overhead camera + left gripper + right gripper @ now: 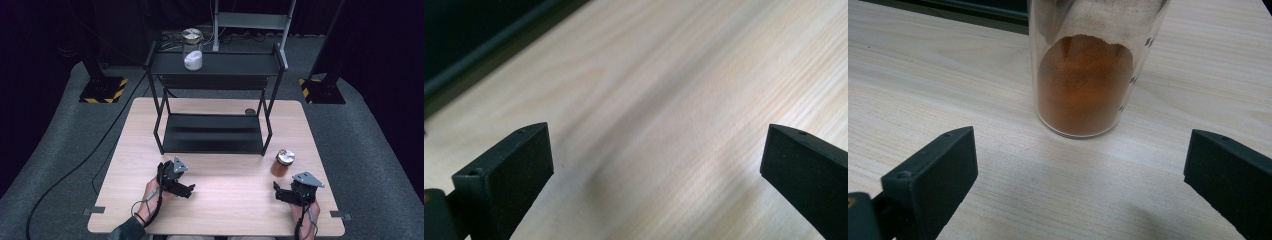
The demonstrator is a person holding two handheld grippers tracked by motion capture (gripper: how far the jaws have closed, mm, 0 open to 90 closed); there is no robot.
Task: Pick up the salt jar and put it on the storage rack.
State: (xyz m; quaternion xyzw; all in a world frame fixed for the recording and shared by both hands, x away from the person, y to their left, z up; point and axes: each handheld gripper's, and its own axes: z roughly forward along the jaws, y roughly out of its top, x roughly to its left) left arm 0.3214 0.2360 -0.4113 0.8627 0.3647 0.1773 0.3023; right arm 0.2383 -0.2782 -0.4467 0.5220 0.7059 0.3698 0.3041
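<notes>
A glass jar of orange-brown powder [283,163] with a metal lid stands on the wooden table [225,200] at the right, by the rack's front right leg. My right gripper [276,190] lies just in front of it, open; in the right gripper view the jar [1083,85] stands a short way beyond the spread jaws of the right gripper [1080,160], apart from them. My left gripper [190,189] rests at the front left, open. Between the jaws of the left gripper [656,155] lies bare wood. A second jar with white powder [192,52] stands on the rack's top shelf.
A black two-tier metal rack [215,132] stands at the table's middle and back; its lower shelf is bare and its top shelf [235,64] holds the white jar. A small dark round object [250,111] lies behind the rack. Cables trail over the grey floor.
</notes>
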